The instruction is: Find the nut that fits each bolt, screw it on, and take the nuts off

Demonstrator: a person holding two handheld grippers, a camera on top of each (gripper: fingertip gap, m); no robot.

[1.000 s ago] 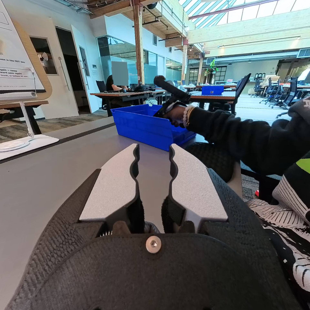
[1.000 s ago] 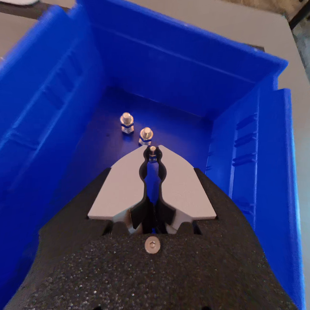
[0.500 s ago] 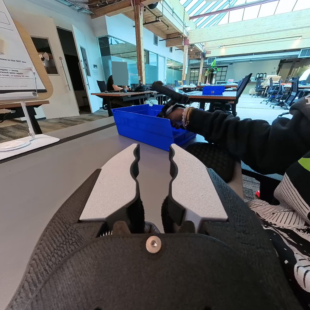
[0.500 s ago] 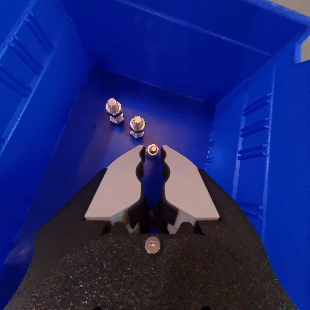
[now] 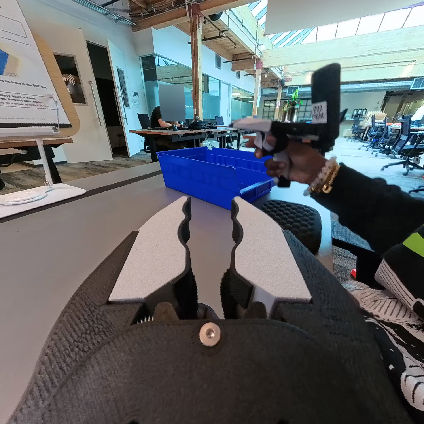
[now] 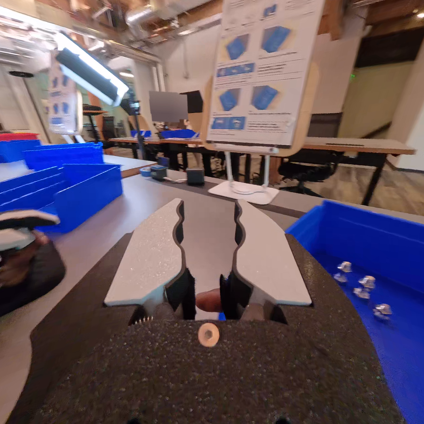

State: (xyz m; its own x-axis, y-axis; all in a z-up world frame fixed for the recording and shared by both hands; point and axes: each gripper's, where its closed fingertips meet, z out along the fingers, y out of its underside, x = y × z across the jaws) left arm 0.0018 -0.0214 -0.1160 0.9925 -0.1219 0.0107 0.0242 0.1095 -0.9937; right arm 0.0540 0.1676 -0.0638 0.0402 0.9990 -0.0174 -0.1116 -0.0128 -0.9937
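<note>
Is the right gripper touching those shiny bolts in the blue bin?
Apart. The right wrist view shows the right gripper open over bare table, with the bolts off to its side inside the blue bin.

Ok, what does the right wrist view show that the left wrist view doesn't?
Only the right wrist view looks down into the blue bin at lower right, where small silver bolts lie on its floor. It also shows stacked blue bins at left and the front of the instruction board.

Only the left wrist view shows the right gripper from outside, raised above the bin, and a person seated at a far desk.

Both show the grey table, the board's white stand, the blue bin, and open jaws with nothing between them.
</note>
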